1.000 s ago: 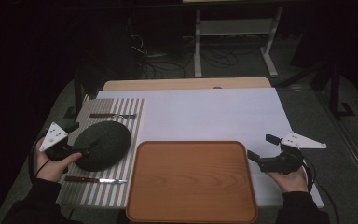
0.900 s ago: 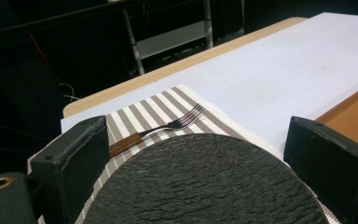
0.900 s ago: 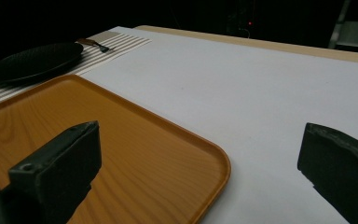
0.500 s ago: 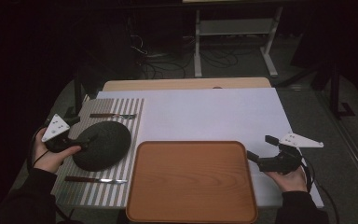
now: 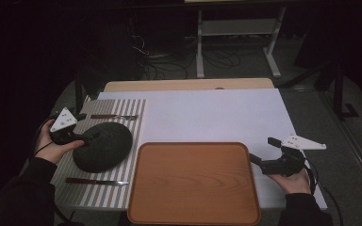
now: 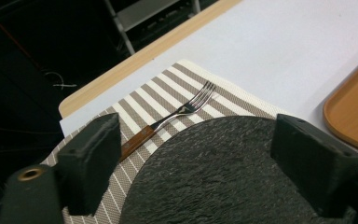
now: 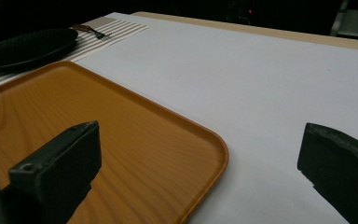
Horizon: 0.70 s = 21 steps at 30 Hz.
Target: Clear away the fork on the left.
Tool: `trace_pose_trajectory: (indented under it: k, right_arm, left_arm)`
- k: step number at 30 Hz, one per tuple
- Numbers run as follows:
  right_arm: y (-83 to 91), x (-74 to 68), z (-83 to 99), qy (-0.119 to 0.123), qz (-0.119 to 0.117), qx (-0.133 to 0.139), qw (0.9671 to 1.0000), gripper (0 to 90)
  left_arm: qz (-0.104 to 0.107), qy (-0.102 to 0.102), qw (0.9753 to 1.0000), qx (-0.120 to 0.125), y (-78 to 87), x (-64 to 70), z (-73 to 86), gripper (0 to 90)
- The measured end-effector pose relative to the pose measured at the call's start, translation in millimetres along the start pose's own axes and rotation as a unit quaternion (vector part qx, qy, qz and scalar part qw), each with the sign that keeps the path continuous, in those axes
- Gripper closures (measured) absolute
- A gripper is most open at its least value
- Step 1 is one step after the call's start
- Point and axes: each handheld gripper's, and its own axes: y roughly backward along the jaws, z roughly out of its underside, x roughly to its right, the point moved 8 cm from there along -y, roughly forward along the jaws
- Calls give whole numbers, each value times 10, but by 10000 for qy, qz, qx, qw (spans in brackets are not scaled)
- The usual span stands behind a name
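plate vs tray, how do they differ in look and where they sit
The plate is dark, rough and rounded; the tray is orange-brown, smooth and rectangular with rounded corners. The plate rests on the striped mat, the tray beside it. The tray looks larger. Neither holds anything.

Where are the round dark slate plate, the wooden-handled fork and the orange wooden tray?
round dark slate plate (image 5: 104, 147), high view, centre of its top.
wooden-handled fork (image 6: 200, 97), left gripper view, tines.
orange wooden tray (image 5: 193, 183), high view, bare floor.

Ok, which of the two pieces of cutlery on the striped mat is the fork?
The fork lies at the mat's far edge, beyond the dark plate; the knife lies on the near side.
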Motion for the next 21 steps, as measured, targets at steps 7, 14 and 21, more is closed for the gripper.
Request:
trace_pose_trajectory:
  k: [7,14,21]
  right_arm:
    - [-28,-4,18,10,6,-60,10000,0]
    - [-25,0,19,-2,14,-58,10000,0]
    - [-29,-5,21,3,9,-66,10000,0]
  left_arm:
    - [-73,-495,9976,-485,-8,-187,-90,225]
    - [-74,-980,9916,-839,-32,-322,-159,261]
    - [1,-1380,9837,-1151,-133,-398,-195,273]
